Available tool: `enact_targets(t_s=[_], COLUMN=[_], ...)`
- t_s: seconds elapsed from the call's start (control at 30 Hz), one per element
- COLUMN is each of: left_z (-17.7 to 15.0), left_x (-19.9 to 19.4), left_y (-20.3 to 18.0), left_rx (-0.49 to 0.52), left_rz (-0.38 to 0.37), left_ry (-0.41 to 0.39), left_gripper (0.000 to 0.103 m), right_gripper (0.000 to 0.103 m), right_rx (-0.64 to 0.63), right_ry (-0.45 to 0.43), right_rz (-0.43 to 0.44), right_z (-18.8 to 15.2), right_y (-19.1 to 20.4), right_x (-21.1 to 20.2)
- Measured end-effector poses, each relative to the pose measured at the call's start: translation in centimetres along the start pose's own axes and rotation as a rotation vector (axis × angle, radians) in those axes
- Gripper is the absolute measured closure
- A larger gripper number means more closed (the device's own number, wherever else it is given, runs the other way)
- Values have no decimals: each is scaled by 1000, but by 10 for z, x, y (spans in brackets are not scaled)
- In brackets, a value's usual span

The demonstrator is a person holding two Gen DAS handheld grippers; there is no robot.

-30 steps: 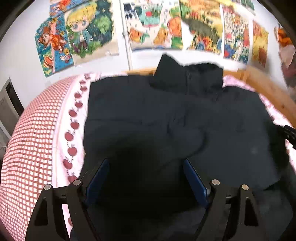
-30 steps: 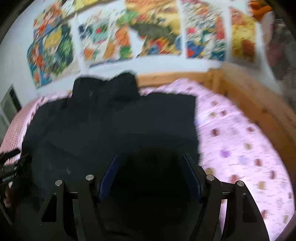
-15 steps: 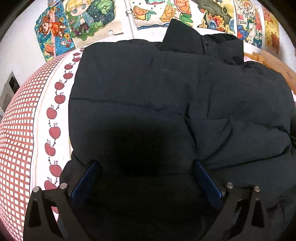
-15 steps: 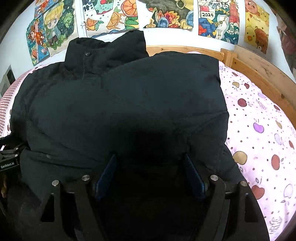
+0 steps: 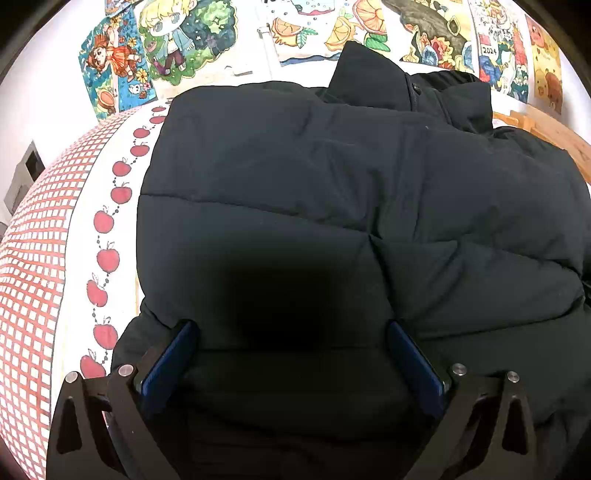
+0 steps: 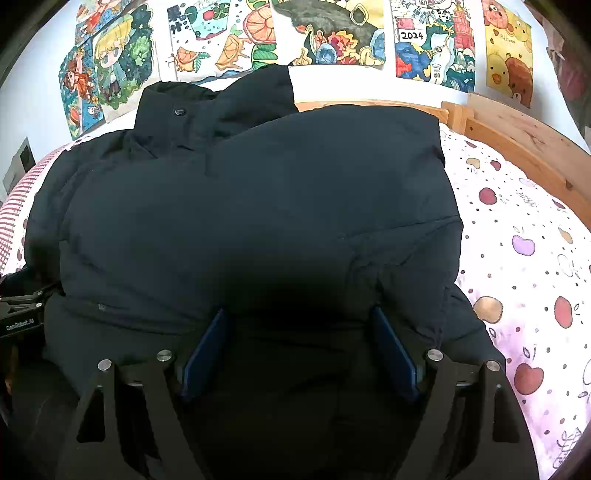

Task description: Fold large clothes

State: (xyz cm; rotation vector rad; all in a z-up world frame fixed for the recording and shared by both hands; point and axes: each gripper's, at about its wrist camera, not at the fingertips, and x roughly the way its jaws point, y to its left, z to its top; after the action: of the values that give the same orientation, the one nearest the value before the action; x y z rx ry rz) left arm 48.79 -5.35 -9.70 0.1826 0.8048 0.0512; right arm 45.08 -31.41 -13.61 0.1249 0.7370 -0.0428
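While spread wide, left gripper [image 5: 291,354], right gripper [image 6: 301,343], straddling jacket [image 5: 332,206] hem

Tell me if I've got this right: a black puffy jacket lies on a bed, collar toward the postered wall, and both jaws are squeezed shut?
Not quite. The jacket lies on the bed, collar toward the posters, but both sets of jaws stand wide open over it, as both wrist views show.

Ahead of the jaws stands a white wall [image 6: 332,83] covered with bright cartoon posters [image 6: 325,33], among them a blond-haired figure [image 5: 177,33], orange slices [image 6: 258,26] and a yellow bear print [image 6: 508,59]. A wooden bed frame [image 6: 517,136] runs up on the right. The bedding to the right is pink with fruit spots [image 6: 524,251]; to the left lie a red-checked cover [image 5: 33,258] and an apple-printed strip [image 5: 107,258].
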Motion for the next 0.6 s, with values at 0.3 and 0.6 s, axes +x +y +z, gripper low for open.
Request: enact_targets(t_s=[0.3,0.6], left_z=[-3,-5], left_x=[-3,-4], left_y=[-1,0], left_rx=[7,1], left_rz=[9,-8], left_ry=[8,6], left_gripper=[0,0], right_gripper=[12,11], right_rx=[-11,-9], right_ry=[-21,-27], right_rz=[36,38], right_z=[-5,-6], right_y=[3,2], right_x=[-4,-6])
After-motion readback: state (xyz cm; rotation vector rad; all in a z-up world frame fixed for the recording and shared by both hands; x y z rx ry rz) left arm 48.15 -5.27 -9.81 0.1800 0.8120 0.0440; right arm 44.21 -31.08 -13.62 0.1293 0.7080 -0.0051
